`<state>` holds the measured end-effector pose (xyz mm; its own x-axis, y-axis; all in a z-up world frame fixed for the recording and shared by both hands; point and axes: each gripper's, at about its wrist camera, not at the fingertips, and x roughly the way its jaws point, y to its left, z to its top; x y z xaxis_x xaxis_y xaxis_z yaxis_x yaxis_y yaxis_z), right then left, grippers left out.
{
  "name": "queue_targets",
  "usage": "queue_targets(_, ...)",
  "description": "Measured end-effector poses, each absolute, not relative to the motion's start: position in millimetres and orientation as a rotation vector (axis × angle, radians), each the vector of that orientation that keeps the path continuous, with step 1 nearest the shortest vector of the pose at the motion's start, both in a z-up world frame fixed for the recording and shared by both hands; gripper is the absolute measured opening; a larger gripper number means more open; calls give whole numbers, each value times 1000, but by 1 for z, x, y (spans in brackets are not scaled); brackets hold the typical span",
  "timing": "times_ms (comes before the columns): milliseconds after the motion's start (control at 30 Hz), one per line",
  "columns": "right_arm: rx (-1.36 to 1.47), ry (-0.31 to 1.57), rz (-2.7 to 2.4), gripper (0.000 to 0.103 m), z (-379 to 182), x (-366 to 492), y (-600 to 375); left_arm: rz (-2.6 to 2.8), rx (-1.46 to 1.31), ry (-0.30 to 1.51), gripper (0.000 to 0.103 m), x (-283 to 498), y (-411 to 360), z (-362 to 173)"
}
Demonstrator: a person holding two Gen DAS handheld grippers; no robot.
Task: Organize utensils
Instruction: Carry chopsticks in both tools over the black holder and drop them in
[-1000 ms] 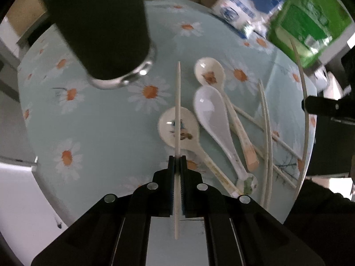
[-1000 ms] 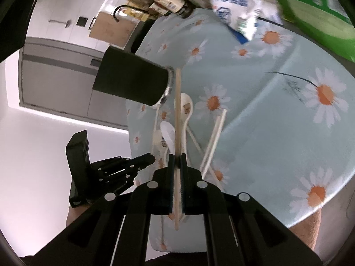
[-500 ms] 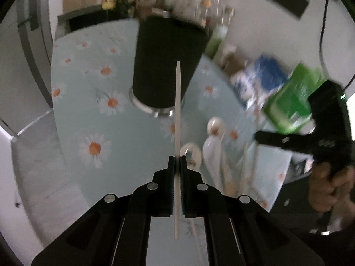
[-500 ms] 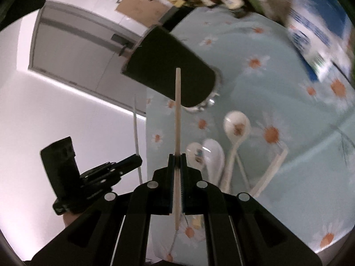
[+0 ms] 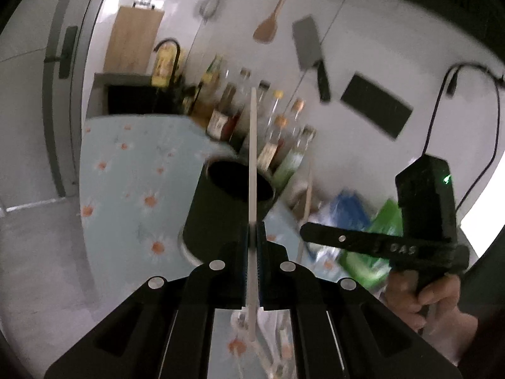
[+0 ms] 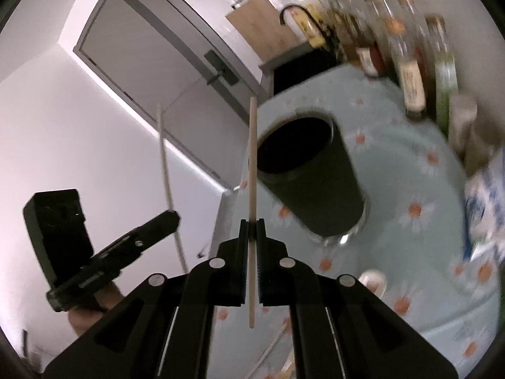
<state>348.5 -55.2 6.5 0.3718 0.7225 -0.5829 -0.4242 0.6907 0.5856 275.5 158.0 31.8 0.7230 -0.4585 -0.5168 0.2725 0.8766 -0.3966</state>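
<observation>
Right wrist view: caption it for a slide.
Right gripper clamps a chopstick beside the black holder on the daisy tablecloth.

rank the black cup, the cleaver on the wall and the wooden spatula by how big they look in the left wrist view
1. black cup
2. cleaver
3. wooden spatula
The cup is nearer the camera, so true sizes stay unsure.

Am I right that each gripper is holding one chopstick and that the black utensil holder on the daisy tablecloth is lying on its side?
Not quite: the black utensil holder stands upright, its open mouth facing up, as the right wrist view shows. The rest holds: the left gripper and right gripper are each shut on one chopstick.
</observation>
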Motion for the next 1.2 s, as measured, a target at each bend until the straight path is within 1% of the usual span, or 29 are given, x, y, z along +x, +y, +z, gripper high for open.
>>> queue_targets(167,313,846,752,6,37,372,-52,-428,-303,546,4,298,158,52)
queue_targets(333,245,721,717,6,72,397,-49,-439,-311,473,4,324,157,64)
queue_targets(600,259,620,688,6,91,429,-54,-432,-275,349,4,361,144,77)
queue_targets(800,224,583,659,6,84,439,-44,-417,-267,329,4,377,137,62)
queue_targets(1067,204,644,641,6,45,450,-31,-398,-215,345,4,382,123,31)
queue_targets(1200,205,649,633,6,35,449,-31,-394,-227,370,4,381,122,16)
